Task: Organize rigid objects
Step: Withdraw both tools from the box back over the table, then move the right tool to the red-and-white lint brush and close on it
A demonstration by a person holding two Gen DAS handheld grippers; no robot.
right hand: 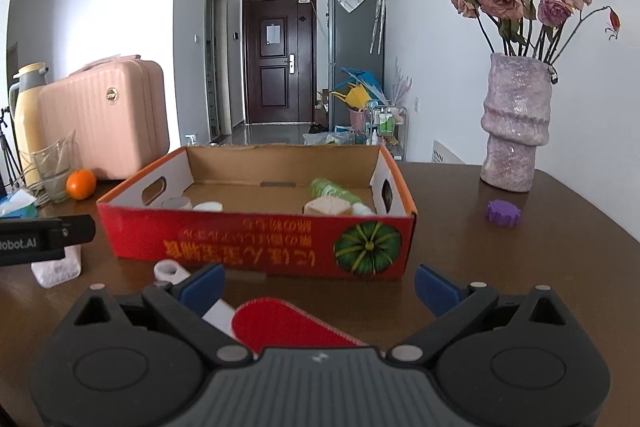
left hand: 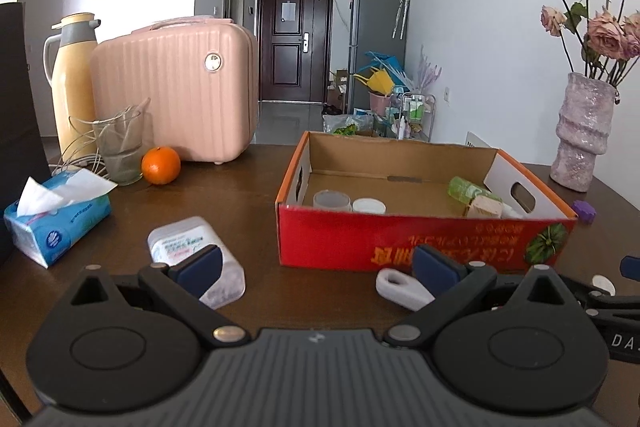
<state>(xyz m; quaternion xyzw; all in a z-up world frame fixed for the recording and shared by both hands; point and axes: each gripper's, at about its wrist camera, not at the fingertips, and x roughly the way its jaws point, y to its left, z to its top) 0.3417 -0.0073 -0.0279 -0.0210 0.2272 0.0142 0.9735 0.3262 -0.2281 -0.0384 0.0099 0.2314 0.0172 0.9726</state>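
**Both grippers spread wide in front of the red carton**

The left gripper (left hand: 316, 269) hovers low over the dark brown wooden table (left hand: 224, 199) with its blue-padded fingers spread wide and nothing between them. The clear rectangular plastic container with a white printed label (left hand: 192, 255) lies on its side at the gripper's 10 o'clock, partly behind the left finger pad; its long axis runs from 10 o'clock near the far end to 4 o'clock at the near end. At 2 o'clock, partly behind the right pad, lies the white plastic piece with an oval hole (left hand: 400, 287), its holed end pointing to 9 o'clock.

The shallow red cardboard box with orange rim and a green pumpkin print (left hand: 400, 243) stands just beyond both, at 12 to 1 o'clock, long side facing the camera. Inside it sit a translucent round tub (left hand: 331, 200), a white round lid (left hand: 369, 205), a green ribbed plastic bottle (left hand: 466, 189) lying tilted toward 10 o'clock, and a pale wooden block (left hand: 486, 207).

The right gripper (right hand: 320, 285) is likewise wide and grips nothing. Under it, close to the camera, lies a flat white-bodied object with a red textured rounded face (right hand: 276, 327), its rounded end toward 10 o'clock. A small purple ridged disc (right hand: 503, 213) rests on the table at 2 o'clock, near the glittery lilac vase of dried roses (right hand: 516, 131).
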